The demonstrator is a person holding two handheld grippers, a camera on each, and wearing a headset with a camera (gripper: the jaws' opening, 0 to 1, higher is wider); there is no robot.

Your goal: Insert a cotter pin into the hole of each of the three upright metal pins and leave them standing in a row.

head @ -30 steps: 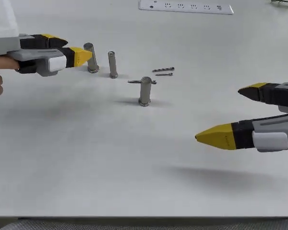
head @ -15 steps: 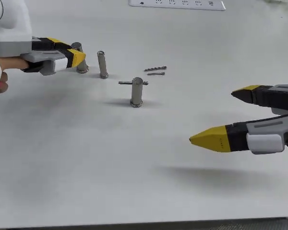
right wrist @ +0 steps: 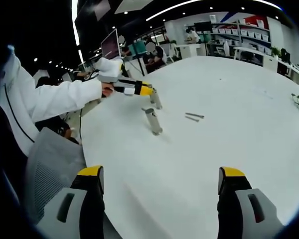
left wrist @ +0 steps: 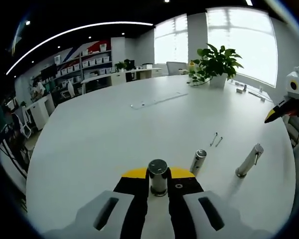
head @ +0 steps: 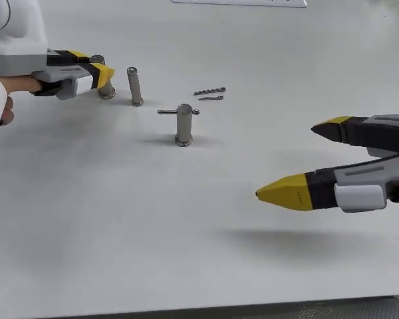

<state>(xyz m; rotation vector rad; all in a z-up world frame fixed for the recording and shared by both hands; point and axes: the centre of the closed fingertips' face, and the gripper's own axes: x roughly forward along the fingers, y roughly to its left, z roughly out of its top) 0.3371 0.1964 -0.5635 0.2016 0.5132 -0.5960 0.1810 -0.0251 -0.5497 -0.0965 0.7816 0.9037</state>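
Three metal pins stand upright on the white table (head: 120, 219), each with its long axis vertical and its wider flanged end down on the surface. The far-left metal pin (left wrist: 158, 177) sits between the jaws of the left gripper (head: 106, 74), which reaches in from the left of the head view. In the left gripper view the two black fingers press against either side of the pin's shaft, so the jaws are closed on it. It is gripped close to the tips, its round top rising above them. The middle metal pin (head: 134, 86) stands just beside it, free of the jaws, and its upper end is bare. The near metal pin (head: 183, 126) stands apart from those two, nearer the person. A cotter pin (head: 178, 111) runs through it close to its top, lying level and crosswise to the shaft, with both ends sticking out left and right in the head view. Two loose cotter pins (head: 209, 91) lie flat on the table beyond the near metal pin. They lie one just beside the other, with their long axes roughly parallel and running left to right. The right gripper (head: 289, 163) hovers above the table, well apart from all the pins. Its jaws are spread wide with nothing between them, and its tips point towards the left.
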